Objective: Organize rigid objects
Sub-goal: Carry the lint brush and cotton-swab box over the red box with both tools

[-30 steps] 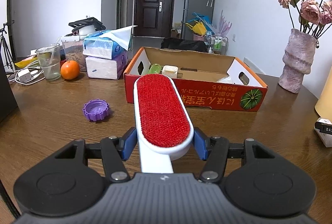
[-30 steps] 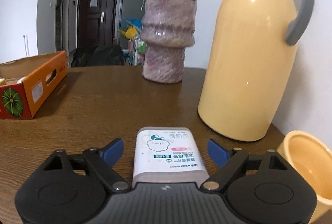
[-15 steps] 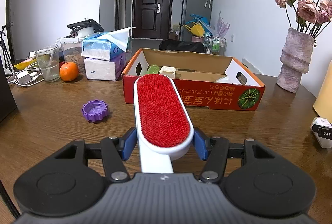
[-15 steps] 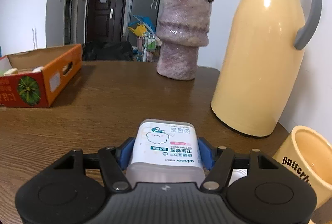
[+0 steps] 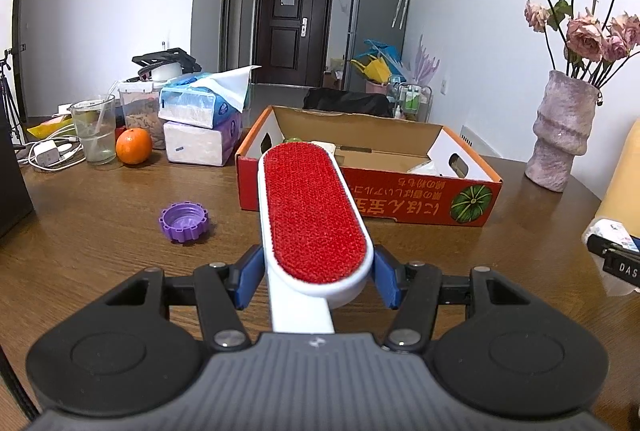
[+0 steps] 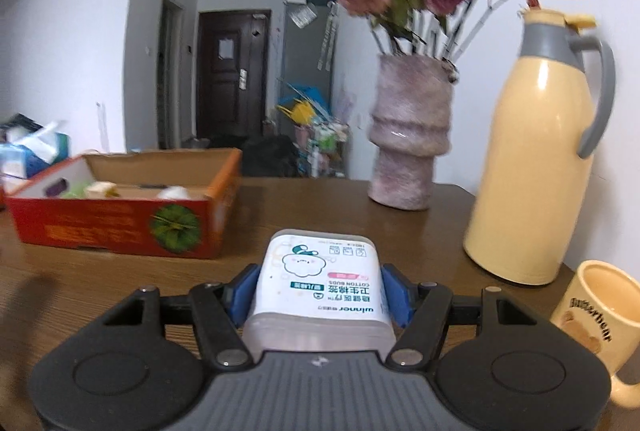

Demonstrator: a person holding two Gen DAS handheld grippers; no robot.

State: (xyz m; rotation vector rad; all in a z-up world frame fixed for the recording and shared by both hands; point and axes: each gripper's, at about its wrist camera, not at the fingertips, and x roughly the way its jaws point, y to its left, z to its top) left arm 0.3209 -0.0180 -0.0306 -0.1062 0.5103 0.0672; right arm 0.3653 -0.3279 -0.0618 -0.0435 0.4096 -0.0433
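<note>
Left gripper (image 5: 316, 281): no real change, jaws clamped on the lint brush (image 5: 312, 215), held off the counter (image 5: 100, 231), its tip pointing at the near wall of the cardboard box (image 5: 400, 191).

Right gripper (image 6: 318, 295): a second ago its jaws stood wide around the cotton-bud case (image 6: 320, 279) on the counter; now they are clenched on it. The case is lifted and the view has swung toward the box, which looks larger and closer.

Judgement: both items are secured and in transit; next is the drop into the box.

I count one box (image 5: 404, 197), one brush (image 5: 312, 215), one cap (image 5: 184, 217), one orange (image 5: 134, 151), two tissue packs (image 5: 202, 129), one vase (image 6: 408, 139), one flask (image 6: 536, 159), one mug (image 6: 596, 323), one cotton-bud case (image 6: 318, 279).
</note>
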